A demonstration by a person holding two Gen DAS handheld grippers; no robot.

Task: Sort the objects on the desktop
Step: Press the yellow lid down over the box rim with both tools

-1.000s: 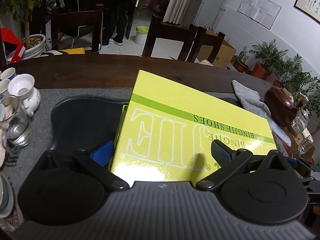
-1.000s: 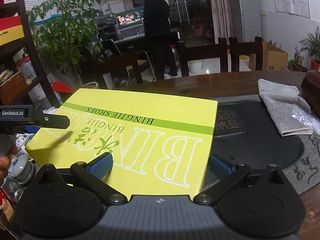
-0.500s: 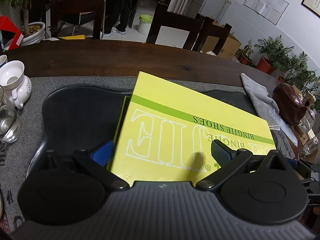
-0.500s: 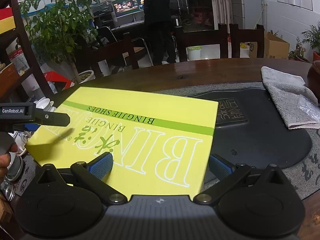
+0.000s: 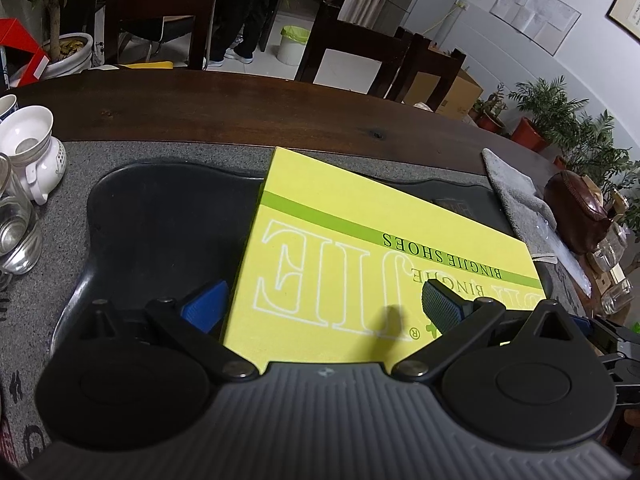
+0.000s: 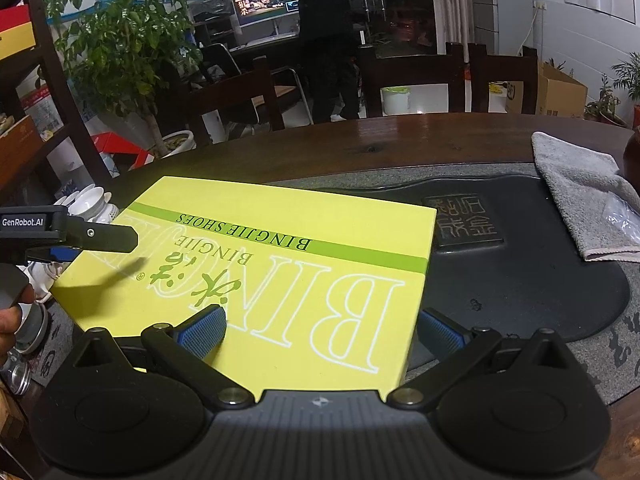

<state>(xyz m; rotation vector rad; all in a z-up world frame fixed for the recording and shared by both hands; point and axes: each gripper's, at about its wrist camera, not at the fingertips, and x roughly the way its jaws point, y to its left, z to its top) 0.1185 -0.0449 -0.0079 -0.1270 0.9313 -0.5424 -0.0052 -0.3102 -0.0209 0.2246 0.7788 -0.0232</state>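
The yellow shoe box [image 6: 256, 272] lies flat over the black tray [image 6: 540, 292] on the desk. Both the left gripper [image 5: 332, 304] and right gripper [image 6: 324, 330] stand wide open, straddling its corners and holding nothing — a lopsided squeeze could skew the box toward the cups [image 5: 28, 148].

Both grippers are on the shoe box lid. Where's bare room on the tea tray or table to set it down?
Bare: the black tea tray left of the yellow shoe box lid; tray surface between the lid and the grey towel; the wooden table strip beyond. Crowded: white cups and glassware on the left, brown pouch and jars on the right.
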